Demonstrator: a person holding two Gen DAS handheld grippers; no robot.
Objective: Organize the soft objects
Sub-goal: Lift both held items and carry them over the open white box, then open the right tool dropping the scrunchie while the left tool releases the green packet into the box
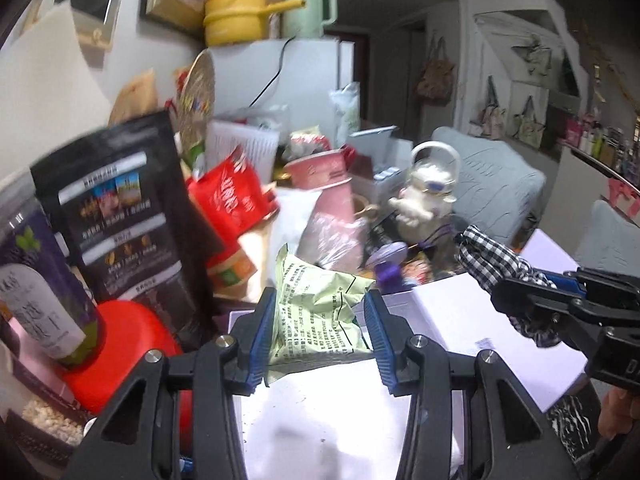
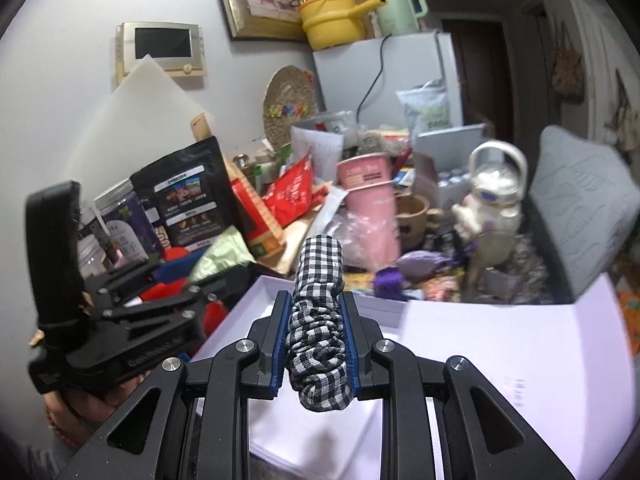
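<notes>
Your right gripper (image 2: 316, 340) pinches the checked scrunchie (image 2: 320, 312), long axis pointing far, above the white box (image 2: 500, 344). Your left gripper (image 1: 322, 332) pinches the green packet (image 1: 320, 304); clutter beyond.

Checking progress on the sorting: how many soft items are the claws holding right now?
2. The left claw grips a pale green packet over the white box; the right claw is shut on a black-and-white checked scrunchie. More soft items may be hidden in the clutter behind.
</notes>
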